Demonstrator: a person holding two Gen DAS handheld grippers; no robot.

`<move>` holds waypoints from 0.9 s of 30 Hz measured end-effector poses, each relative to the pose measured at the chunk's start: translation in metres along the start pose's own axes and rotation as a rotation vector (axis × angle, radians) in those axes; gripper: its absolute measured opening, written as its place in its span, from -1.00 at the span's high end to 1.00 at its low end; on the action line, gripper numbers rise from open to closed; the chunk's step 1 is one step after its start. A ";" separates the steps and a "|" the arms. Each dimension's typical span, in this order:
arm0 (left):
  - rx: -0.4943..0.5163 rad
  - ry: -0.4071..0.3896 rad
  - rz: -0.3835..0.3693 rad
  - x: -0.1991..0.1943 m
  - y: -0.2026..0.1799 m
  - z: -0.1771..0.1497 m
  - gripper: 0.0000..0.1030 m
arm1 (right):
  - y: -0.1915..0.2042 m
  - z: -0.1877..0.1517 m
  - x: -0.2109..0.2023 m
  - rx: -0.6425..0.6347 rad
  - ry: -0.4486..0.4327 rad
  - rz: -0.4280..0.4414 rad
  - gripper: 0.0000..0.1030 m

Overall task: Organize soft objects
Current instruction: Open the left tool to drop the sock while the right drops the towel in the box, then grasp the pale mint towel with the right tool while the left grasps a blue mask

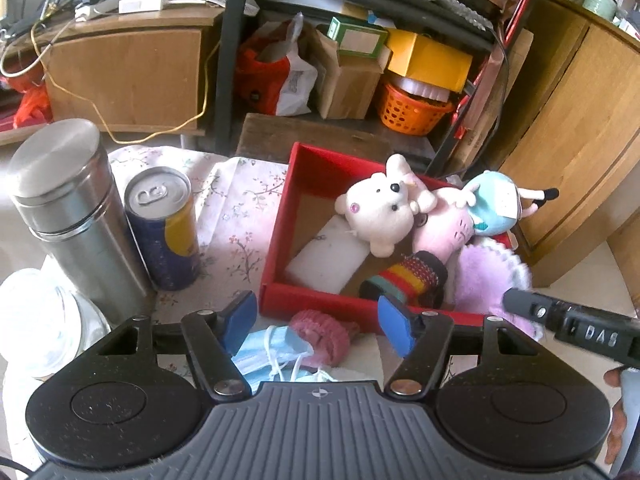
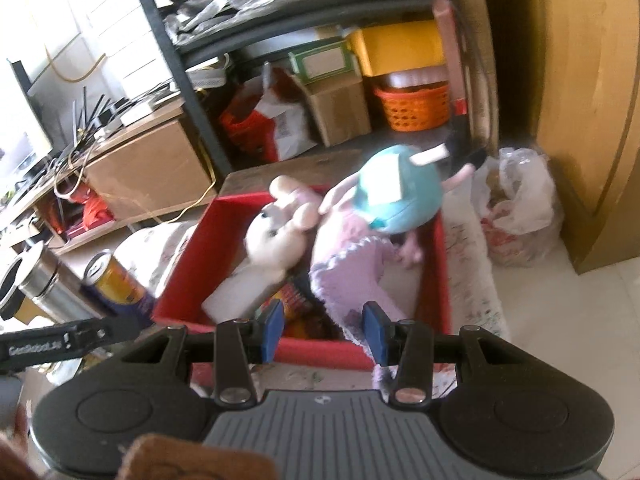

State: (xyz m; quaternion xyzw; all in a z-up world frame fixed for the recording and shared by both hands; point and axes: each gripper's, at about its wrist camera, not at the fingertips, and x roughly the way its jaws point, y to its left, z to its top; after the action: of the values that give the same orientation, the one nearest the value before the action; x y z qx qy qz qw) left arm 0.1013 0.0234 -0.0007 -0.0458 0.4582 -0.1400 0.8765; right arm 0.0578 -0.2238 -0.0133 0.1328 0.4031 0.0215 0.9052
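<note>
As angled downward — both hand-held grippers (image 1: pixel 316 322) (image 2: pixel 324 330)

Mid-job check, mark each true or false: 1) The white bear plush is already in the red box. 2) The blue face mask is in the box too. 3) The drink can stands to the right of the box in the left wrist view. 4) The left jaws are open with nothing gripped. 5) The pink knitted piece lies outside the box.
1) True: the white bear plush lies in the red box.
2) False: the blue face mask lies on the cloth in front of the box.
3) False: the drink can stands left of it.
4) True: the left gripper is open and empty.
5) True: the pink knitted piece lies beside the mask.
</note>
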 end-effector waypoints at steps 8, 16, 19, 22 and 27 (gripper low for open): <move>0.050 0.045 0.003 0.004 0.002 -0.012 -0.29 | 0.028 -0.025 0.011 -0.054 0.083 0.063 0.72; 0.057 0.060 0.011 0.000 0.006 -0.020 -0.29 | 0.032 -0.038 0.014 -0.045 0.114 0.074 0.72; 0.070 0.074 0.017 0.001 0.007 -0.025 -0.29 | 0.035 -0.043 0.015 -0.045 0.129 0.084 0.72; 0.081 0.096 0.020 0.005 0.008 -0.030 -0.30 | 0.041 -0.049 0.018 -0.057 0.145 0.090 0.72; 0.099 0.124 0.010 0.006 0.009 -0.035 -0.29 | 0.051 -0.063 0.033 -0.056 0.215 0.118 0.72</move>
State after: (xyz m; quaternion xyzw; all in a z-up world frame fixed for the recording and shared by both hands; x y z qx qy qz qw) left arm 0.0773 0.0323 -0.0275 0.0084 0.5046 -0.1608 0.8482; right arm 0.0375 -0.1556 -0.0642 0.1281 0.4884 0.0999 0.8574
